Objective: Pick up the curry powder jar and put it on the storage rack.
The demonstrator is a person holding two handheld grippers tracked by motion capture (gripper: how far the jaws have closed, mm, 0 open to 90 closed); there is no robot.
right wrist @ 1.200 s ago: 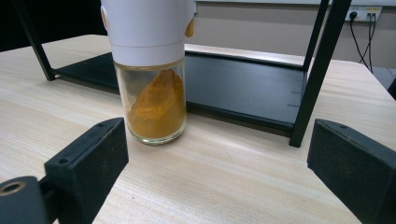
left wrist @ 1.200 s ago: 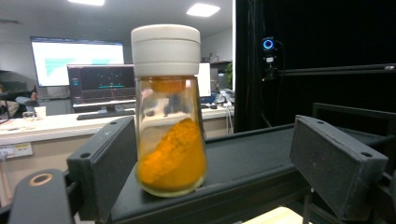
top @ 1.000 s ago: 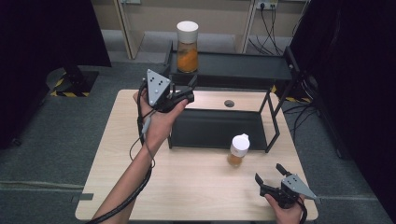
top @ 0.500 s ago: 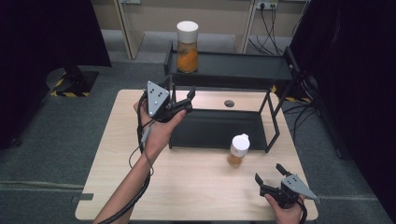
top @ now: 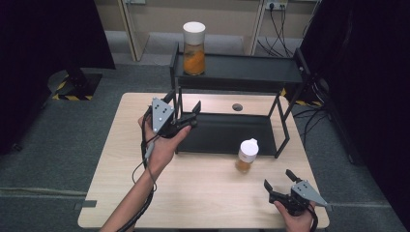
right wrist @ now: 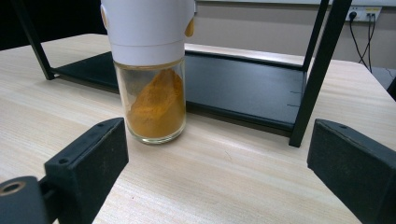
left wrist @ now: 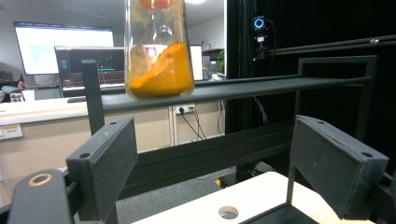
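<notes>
Setting: dark-curtained room, grey carpet, light wooden tabletop (top: 203,193) carrying a black two-tier shelf rack (top: 237,72) across its far half.

1. Left gripper (top: 186,116). Held above the tabletop at about 10 o'clock from its centre, just beside the rack's left post. Jaws apart, nothing between them. In the left gripper view they frame the rack's upper shelf from below, with item 2 above.

2. Tall jar (top: 194,47). White cap, orange powder in the lower part. Upright on the rack's top shelf, at its left end, roughly 12 o'clock from the left gripper and apart from it.

3. Small jar (top: 246,155). White cap, orange powder. Upright on the tabletop just in front of the rack's lower tray, near its right front leg, about 4 o'clock from the tabletop's centre.

4. Right gripper (top: 280,180). Low at the near right corner, about 5 o'clock. Jaws spread wide and empty; item 3 stands at about 10 o'clock from it, near but untouched, left of centre in the right gripper view.

Handling note, as a judgement: the small jar looks to be the next pick. Swing the right gripper until the jar sits centred between the pads, keep level, advance past the glass body, and close below the cap. Mind the rack leg just beyond.
</notes>
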